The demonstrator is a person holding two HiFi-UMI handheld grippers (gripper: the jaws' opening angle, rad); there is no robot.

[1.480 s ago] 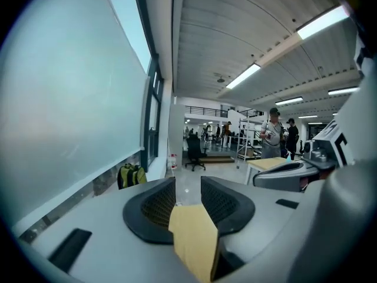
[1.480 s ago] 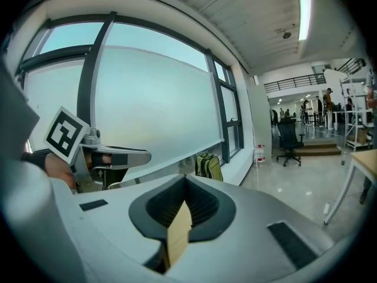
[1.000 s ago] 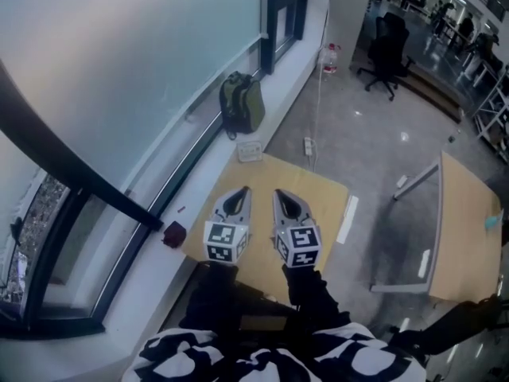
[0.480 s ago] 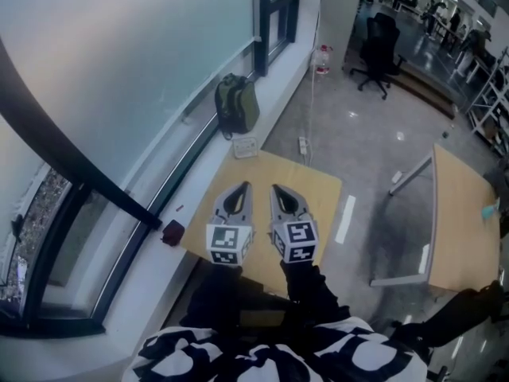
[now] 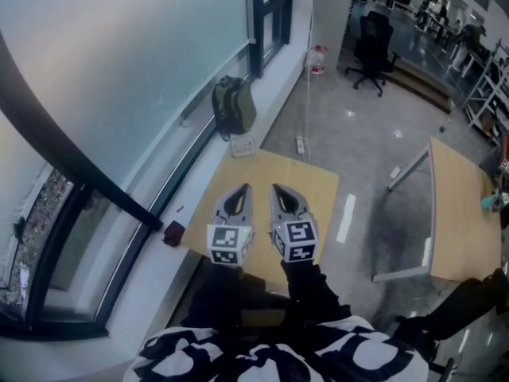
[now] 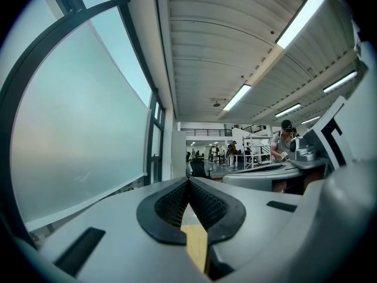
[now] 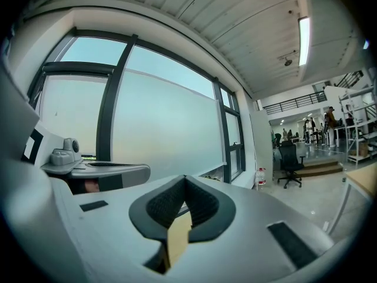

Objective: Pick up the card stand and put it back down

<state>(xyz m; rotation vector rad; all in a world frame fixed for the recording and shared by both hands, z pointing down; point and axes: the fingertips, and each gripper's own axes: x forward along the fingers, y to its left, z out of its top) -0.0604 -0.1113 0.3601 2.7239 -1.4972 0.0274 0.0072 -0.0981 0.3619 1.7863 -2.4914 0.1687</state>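
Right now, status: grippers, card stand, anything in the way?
Left gripper shut, empty. Right gripper shut, empty. Small pale item at far corner of table, possibly the card stand, untouched. Nothing in between.

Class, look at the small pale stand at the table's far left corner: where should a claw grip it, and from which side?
Probably pinch its top edge from above, on the near side: the stand sits at the far edge of the table, with a backpack behind. Finer shape unreadable.

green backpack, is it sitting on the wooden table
No, the green backpack rests on the white window ledge, beyond the far corner of the wooden table.
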